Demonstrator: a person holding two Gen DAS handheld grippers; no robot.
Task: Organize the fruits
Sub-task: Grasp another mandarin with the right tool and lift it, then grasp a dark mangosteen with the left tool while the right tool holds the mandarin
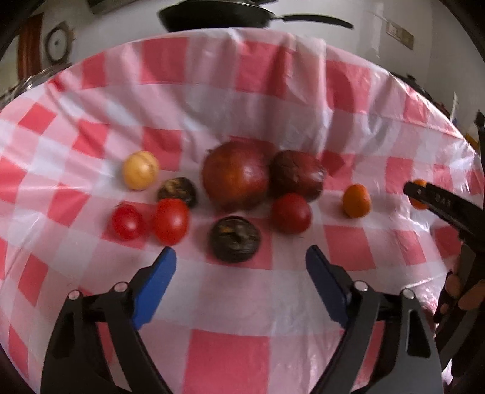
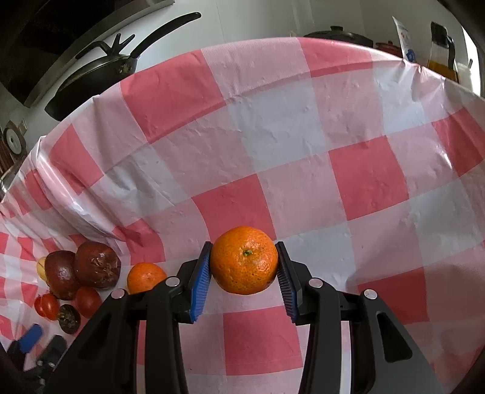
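Broadly spread over the table: checked red-and-white plastic cloth (image 2: 303, 127), creased toward the left side in the right wrist view. Beyond its far edge, black frying pan (image 1: 212, 15), handle pointing right in the left wrist view.

Sat near the middle of the fruit cluster: large reddish-brown pomegranate (image 1: 236, 175), touching a darker, wrinkled red fruit (image 1: 297, 174) at its right. Lay in front of those: three tomatoes, one (image 1: 291, 213) just below the pair, two more (image 1: 170, 221) (image 1: 127, 222) side by side at the left. Scattered among them: two dark, shrivelled round fruits, one (image 1: 235, 239) nearest the left gripper, the other (image 1: 177, 191) just behind the middle tomato. Rested at the far left of the cluster: pale yellow round fruit (image 1: 141, 170). Stood apart to the right: small mandarin (image 1: 356, 201).

Hovered low over the cloth, left gripper (image 1: 241, 257), blue pads spread wide, nothing between them, dark fruit just ahead of the gap.

Closed on a second mandarin (image 2: 244, 260), right gripper (image 2: 244, 266), both blue ribbed pads (image 2: 200, 282) pressed against its sides, stem scar facing the camera. Whether lifted or still resting on the cloth: could not tell. Placed well right of the cluster, beside the loose mandarin.
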